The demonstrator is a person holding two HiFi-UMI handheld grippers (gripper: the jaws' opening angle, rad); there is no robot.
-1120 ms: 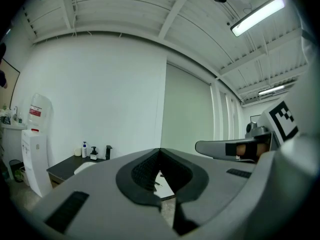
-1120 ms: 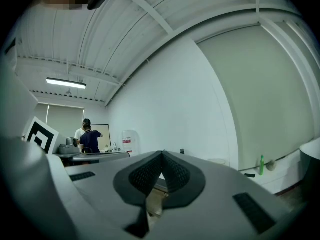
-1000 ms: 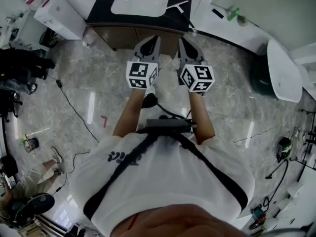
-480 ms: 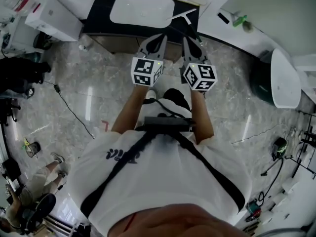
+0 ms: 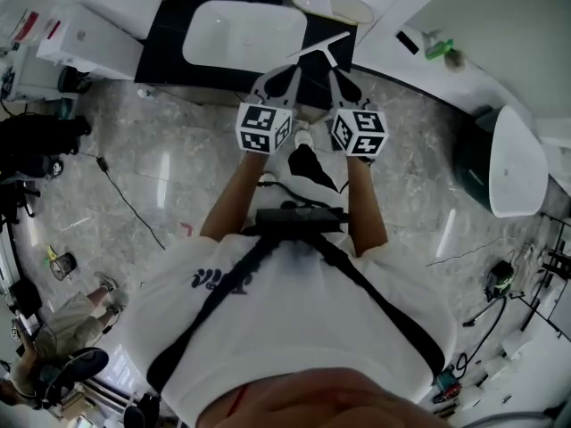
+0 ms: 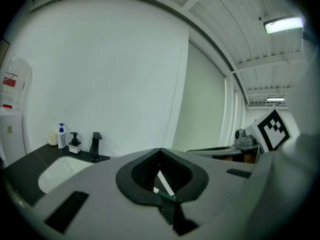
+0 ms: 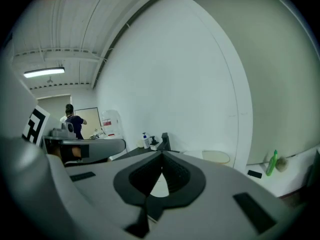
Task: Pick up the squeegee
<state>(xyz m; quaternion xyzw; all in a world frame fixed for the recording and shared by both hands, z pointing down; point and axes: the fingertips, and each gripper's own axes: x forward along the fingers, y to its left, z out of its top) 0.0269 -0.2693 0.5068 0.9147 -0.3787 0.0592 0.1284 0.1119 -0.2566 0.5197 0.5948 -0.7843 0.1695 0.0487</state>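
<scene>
The white squeegee (image 5: 323, 47) lies on the black counter (image 5: 161, 34), to the right of the white basin (image 5: 244, 34). Both grippers are held side by side just short of it, pointing at the counter. My left gripper (image 5: 287, 69) has its tips together and nothing in them; through the hollow behind the tips of the left gripper (image 6: 160, 150) a white strip of the squeegee (image 6: 165, 183) shows. My right gripper (image 5: 338, 73) is also shut and empty, and the tips of the right gripper (image 7: 162, 154) meet in its own view.
Soap bottles (image 6: 61, 135) and a black faucet (image 6: 95, 143) stand behind the basin. An oval dish (image 7: 216, 157) sits at the counter's back right, and a green bottle (image 7: 272, 163) on a white ledge further right. Cables run over the marble floor (image 5: 152, 176). A person (image 5: 53, 328) is at lower left.
Both grippers have moved forward and slightly down toward the counter, which has come nearer. Their tips now reach over its front edge close to the squeegee. Both stayed shut.
</scene>
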